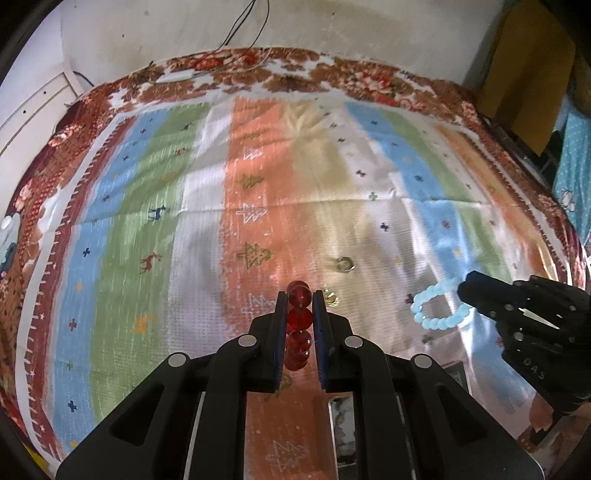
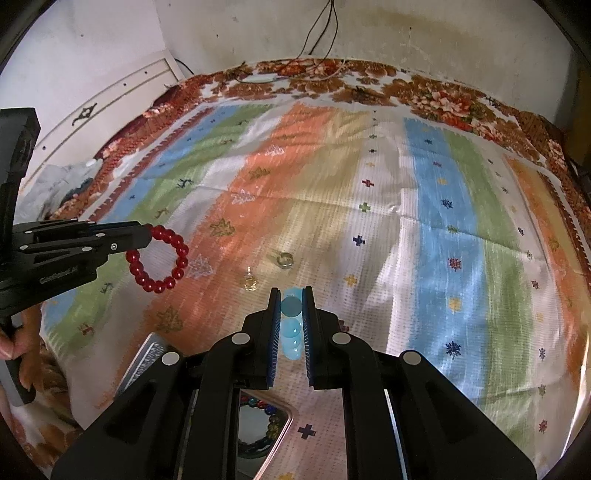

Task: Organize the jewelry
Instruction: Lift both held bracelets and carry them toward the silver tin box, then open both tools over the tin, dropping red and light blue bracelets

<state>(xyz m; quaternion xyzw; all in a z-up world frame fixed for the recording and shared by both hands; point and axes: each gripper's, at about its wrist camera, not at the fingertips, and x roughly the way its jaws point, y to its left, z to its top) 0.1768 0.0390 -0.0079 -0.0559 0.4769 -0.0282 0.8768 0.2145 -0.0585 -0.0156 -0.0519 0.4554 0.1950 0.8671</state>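
Observation:
My left gripper [image 1: 299, 295] is shut on a red bead bracelet [image 1: 298, 317] and holds it above the striped cloth; the bracelet also shows in the right wrist view [image 2: 162, 260], hanging from the left gripper [image 2: 146, 236]. My right gripper [image 2: 291, 293] is shut on a pale blue bead bracelet [image 2: 290, 325], also seen in the left wrist view [image 1: 436, 308] held by the right gripper [image 1: 463, 291]. A small ring [image 1: 344, 264] [image 2: 283, 259] and a gold earring [image 1: 331, 298] [image 2: 250, 282] lie on the cloth between them.
A metal tray [image 2: 280, 432] holding a multicoloured bead bracelet [image 2: 271, 415] lies under my right gripper; its rim [image 1: 330, 421] shows under my left gripper. A striped cloth [image 1: 258, 177] covers the surface. Cables [image 1: 240, 29] hang on the back wall.

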